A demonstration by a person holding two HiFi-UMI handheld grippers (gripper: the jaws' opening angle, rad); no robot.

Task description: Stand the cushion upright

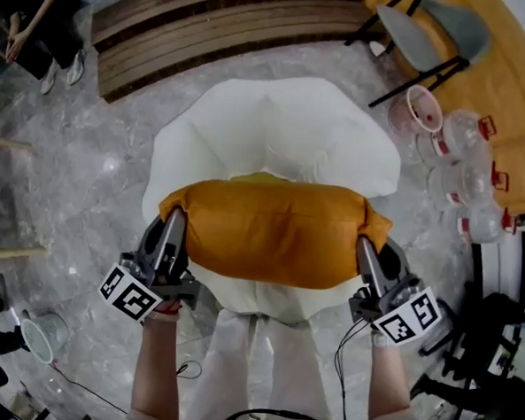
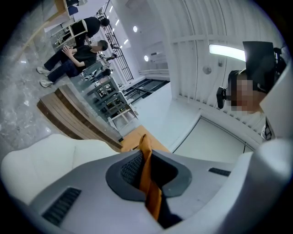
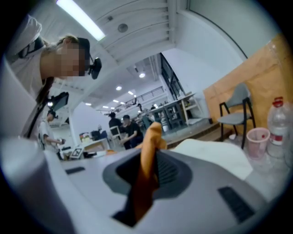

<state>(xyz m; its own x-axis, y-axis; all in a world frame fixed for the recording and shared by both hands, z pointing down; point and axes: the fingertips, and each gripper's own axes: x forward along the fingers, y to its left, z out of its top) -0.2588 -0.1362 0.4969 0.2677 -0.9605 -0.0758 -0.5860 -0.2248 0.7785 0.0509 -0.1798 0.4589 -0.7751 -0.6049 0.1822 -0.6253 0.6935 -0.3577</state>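
Observation:
An orange cushion [image 1: 275,229] hangs lengthwise between my two grippers, above a white armchair [image 1: 276,126]. My left gripper [image 1: 172,230] is shut on the cushion's left corner. In the left gripper view a fold of orange fabric [image 2: 149,176] is pinched between the grey pads. My right gripper [image 1: 366,251] is shut on the right corner. The right gripper view shows the orange corner [image 3: 149,155] squeezed between its pads. The person's arms reach up from the bottom of the head view.
Clear plastic bottles [image 1: 464,177] and a pink cup [image 1: 421,110] stand at the right beside a grey chair [image 1: 437,33]. A wooden slatted platform [image 1: 221,25] lies behind the armchair. A seated person [image 1: 39,22] is at the far left. Cables and dark gear [image 1: 484,351] lie at the lower right.

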